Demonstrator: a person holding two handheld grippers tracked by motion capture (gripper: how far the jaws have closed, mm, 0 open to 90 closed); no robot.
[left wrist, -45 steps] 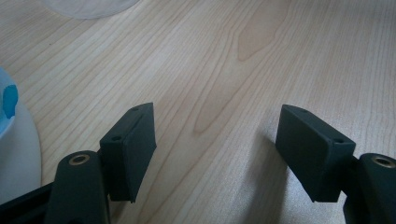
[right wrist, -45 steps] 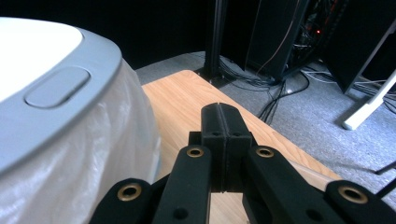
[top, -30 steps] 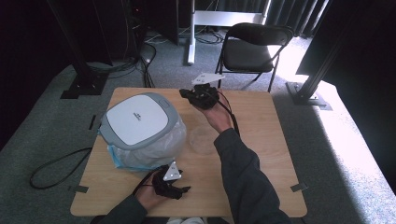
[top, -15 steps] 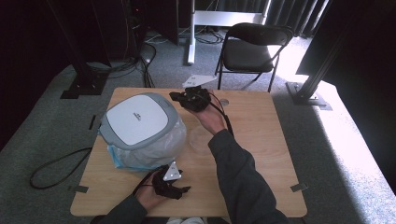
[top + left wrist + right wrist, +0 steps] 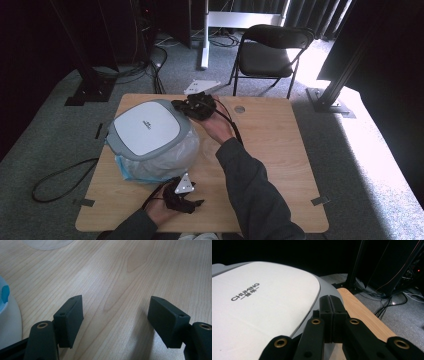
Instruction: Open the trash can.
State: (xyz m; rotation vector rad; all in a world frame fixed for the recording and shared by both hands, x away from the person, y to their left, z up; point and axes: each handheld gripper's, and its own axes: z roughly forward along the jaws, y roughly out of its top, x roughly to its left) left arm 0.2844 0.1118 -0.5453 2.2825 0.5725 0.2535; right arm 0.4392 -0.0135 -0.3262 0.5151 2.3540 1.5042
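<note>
A rounded bin with a white lid (image 5: 145, 129) in a grey rim stands on the left half of the wooden table (image 5: 280, 150), with a clear bag (image 5: 167, 159) bulging below the rim. My right gripper (image 5: 177, 105) is shut and empty, its tips at the lid's far right rim. In the right gripper view the closed pads (image 5: 332, 315) sit just over the grey rim, beside the lid (image 5: 257, 302) printed CHUMING. My left gripper (image 5: 189, 201) rests near the front edge, by the bin's near side. In its own view the left gripper (image 5: 115, 317) is open over bare wood.
A black folding chair (image 5: 272, 50) stands behind the table. Black stands and cables (image 5: 145, 65) lie on the floor at the back left, and a cable (image 5: 60, 175) loops left of the table. A round grommet (image 5: 239, 109) sits in the tabletop's far side.
My right gripper has moved left along the table's far side, to the bin lid's rim. The left gripper has stayed where it was.
</note>
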